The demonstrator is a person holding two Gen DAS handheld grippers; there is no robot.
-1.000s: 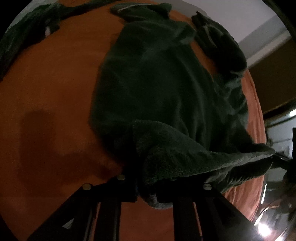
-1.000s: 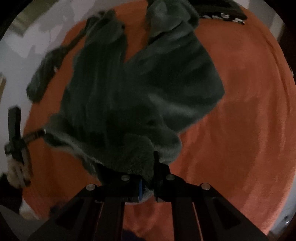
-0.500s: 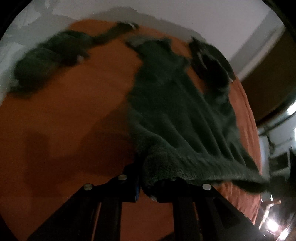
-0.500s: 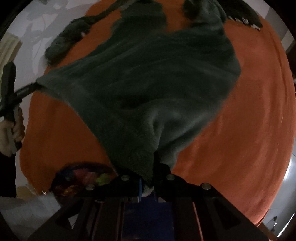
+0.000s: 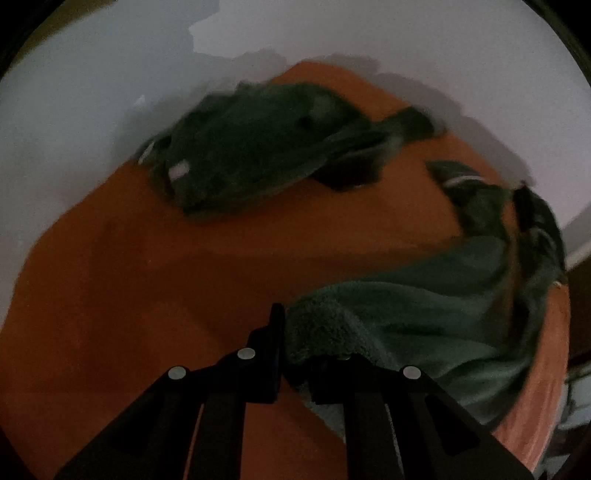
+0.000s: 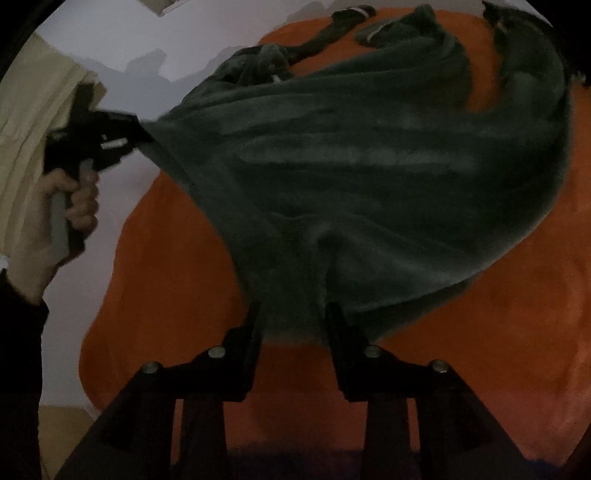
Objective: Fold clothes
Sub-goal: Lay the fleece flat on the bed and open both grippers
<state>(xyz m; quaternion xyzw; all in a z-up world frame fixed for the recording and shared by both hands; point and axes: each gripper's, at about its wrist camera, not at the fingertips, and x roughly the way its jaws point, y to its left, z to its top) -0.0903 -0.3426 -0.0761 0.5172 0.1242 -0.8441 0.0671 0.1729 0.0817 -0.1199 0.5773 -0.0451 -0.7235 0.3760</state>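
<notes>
Orange bedspread (image 5: 147,295), white wall (image 5: 369,33)

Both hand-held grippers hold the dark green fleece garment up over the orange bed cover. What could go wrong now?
1. The right hand-held gripper looks wide apart on the dark green fleece garment; that corner may slip out.
2. The far end drags near the second dark green garment on the orange bed cover and may catch it.

No text, brand, number or sign can be read in either view. A pale tag (image 5: 178,172) sits on the crumpled dark green garment (image 5: 258,147) on the orange bedcover (image 5: 147,277), and a small pale label (image 6: 112,144) shows on the left gripper (image 6: 138,134), but both are too blurred to read.
</notes>
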